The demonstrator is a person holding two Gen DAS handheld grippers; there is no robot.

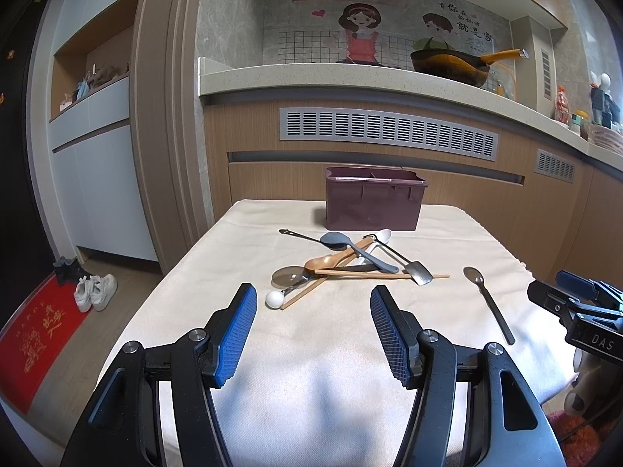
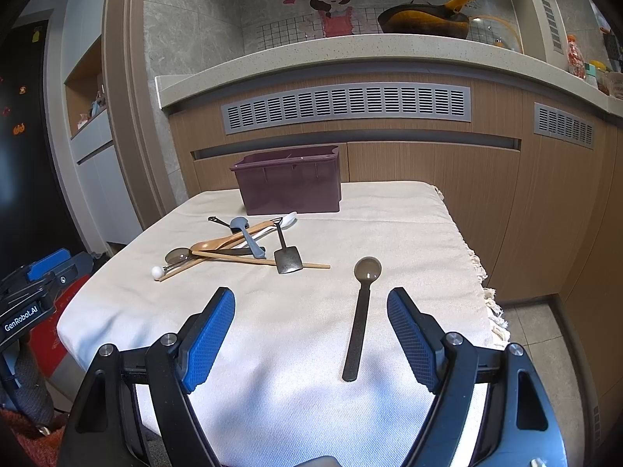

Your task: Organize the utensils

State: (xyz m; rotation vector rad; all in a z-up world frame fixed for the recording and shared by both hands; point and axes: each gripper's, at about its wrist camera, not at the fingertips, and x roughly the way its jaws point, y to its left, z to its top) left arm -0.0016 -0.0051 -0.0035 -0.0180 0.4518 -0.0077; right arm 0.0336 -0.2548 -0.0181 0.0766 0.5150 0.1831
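Nothing sorted yet: both jaws gape empty; right gripper (image 2: 310, 334) must straddle the lone dark spoon (image 2: 362, 311) near the counter's right edge, then carry it to the purple bin (image 2: 290, 186).

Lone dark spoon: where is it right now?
The dark spoon lies flat on the cloth, apart to the right of the utensil pile, just ahead of the open right gripper.

Foreground: the right gripper (image 2: 310, 334), blue pads spread wide, above a cloth-covered table (image 2: 409, 214).
Between the pads: a dark spoon (image 2: 360, 319), lying alone, bowl away from the camera.
Centre left: a crossed heap of utensils (image 2: 241, 245).
Behind it: a purple bin (image 2: 290, 183).
Left edge: the left gripper (image 2: 35, 284).
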